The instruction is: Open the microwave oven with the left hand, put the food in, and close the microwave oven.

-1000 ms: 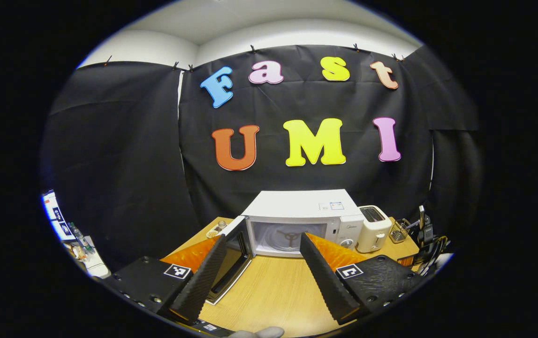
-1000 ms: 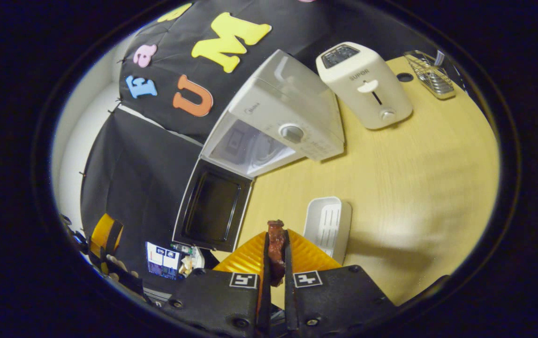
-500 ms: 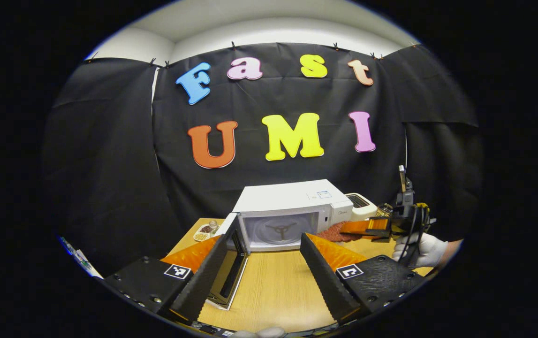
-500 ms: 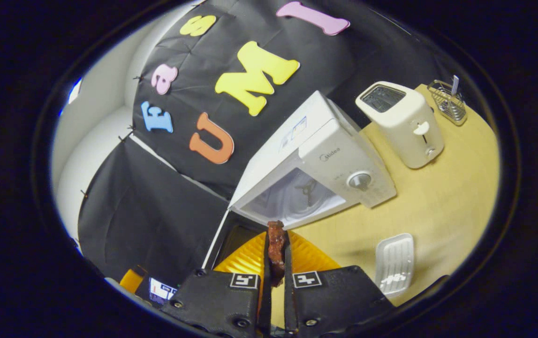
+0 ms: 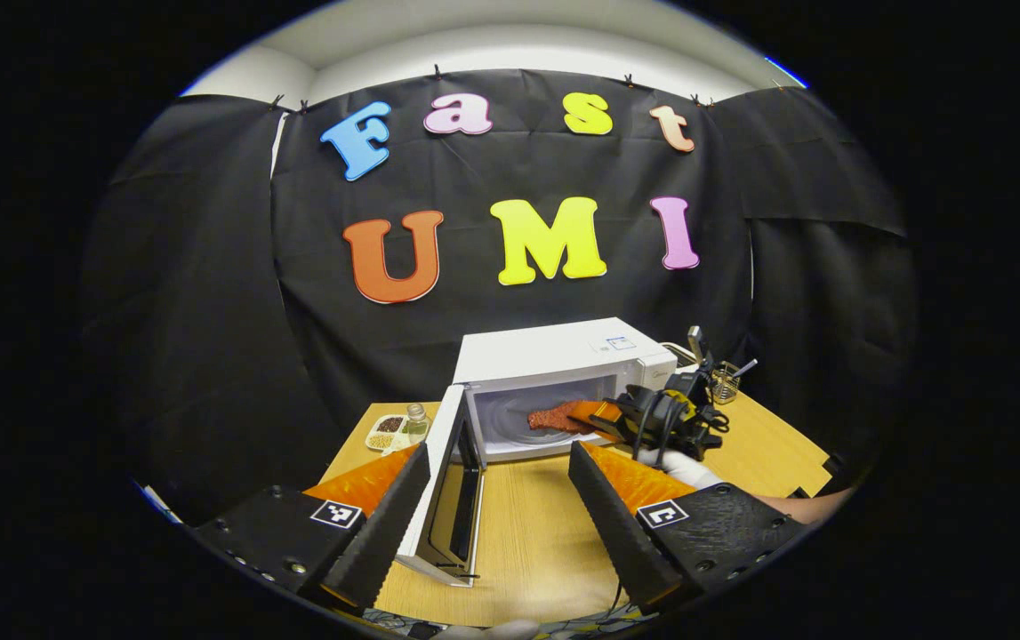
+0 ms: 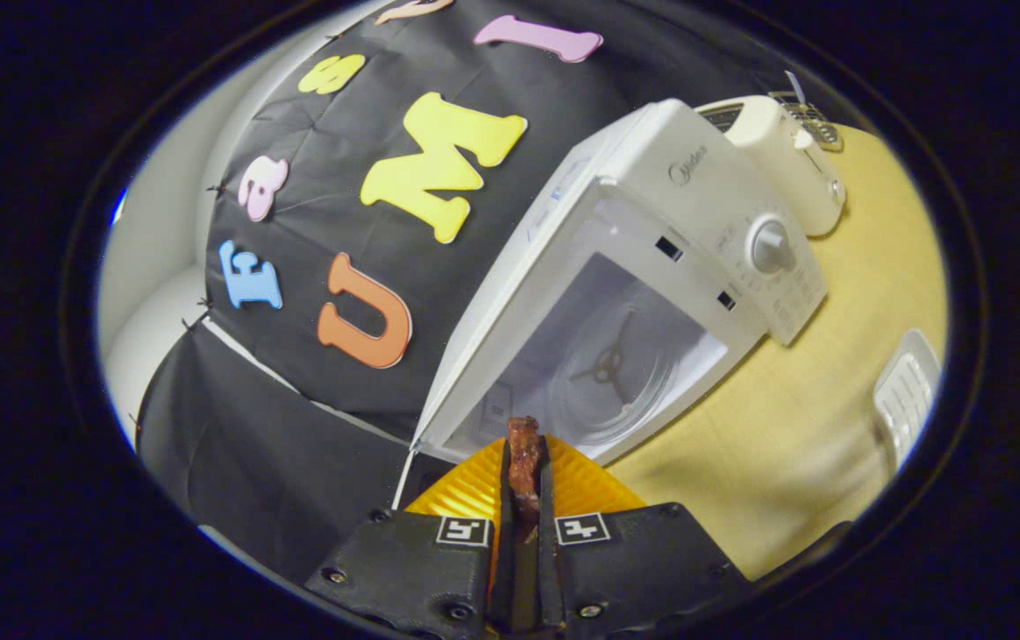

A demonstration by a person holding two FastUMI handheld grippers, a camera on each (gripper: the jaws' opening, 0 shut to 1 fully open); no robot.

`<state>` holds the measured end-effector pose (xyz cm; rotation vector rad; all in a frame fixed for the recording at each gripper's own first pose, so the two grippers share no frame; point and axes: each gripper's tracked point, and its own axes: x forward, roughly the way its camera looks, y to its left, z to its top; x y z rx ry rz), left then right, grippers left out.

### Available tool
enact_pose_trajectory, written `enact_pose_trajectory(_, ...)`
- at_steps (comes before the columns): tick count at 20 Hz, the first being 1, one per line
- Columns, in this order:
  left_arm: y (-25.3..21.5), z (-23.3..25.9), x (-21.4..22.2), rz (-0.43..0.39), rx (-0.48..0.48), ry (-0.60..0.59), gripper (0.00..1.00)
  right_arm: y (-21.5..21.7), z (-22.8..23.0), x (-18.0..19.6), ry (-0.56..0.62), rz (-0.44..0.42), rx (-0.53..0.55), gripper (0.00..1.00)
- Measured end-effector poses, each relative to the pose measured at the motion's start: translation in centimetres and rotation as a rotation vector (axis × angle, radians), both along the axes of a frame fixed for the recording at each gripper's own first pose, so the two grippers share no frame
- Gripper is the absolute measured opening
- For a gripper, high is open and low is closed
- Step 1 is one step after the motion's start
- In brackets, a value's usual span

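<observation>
A black-draped booth holds a wooden table [image 5: 527, 542] with a white microwave [image 5: 563, 356] at its back edge. The door [image 5: 443, 484] is swung wide, standing edge-on at about 7 o'clock from the cavity in the left gripper view. A toaster [image 6: 781, 156] stands just beside the microwave, and a white tray [image 6: 905, 391] lies on the table at 3 o'clock in the right gripper view.

The left gripper [image 5: 496, 516] hangs back over the table, fingers spread wide with nothing between them.

The right gripper [image 6: 525, 498] is clamped on the meat [image 6: 524, 458] — a flat reddish-brown slab pinched by its rear end. In the left gripper view the meat [image 5: 558, 416] sits at the cavity mouth, its long axis lying roughly level and pointing toward 9 o'clock, in line with the fingers. The turntable [image 6: 616, 364] lies ahead, toward 1 o'clock in the right gripper view.

It looks light and somewhat soft, perhaps greasy — likely to droop or slip if the squeeze eases. An end grip suits it; set it down flat on the glass before letting go.
</observation>
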<state>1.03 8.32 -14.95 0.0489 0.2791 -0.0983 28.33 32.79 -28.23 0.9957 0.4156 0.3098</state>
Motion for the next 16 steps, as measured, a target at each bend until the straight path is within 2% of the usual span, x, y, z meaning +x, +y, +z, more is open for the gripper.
enact_pose_trajectory(3,1.5,-0.8,1.2,0.003,0.008,0.005,0.97,1.7,-2.5,4.1,0.012,-0.086,0.014,0.14)
enact_pose_trajectory(7,2.7,-2.1,2.1,-0.001,0.032,0.020,0.97,2.2,-5.0,8.4,0.000,-0.192,-0.036,0.14)
enact_pose_trajectory(11,4.4,-3.4,2.3,0.010,0.036,0.037,0.97,3.2,-6.5,11.1,-0.025,-0.226,-0.108,0.13)
enact_pose_trajectory(16,6.8,-3.8,2.4,0.036,0.035,0.039,0.97,3.1,-7.8,12.6,-0.064,-0.270,-0.262,0.15)
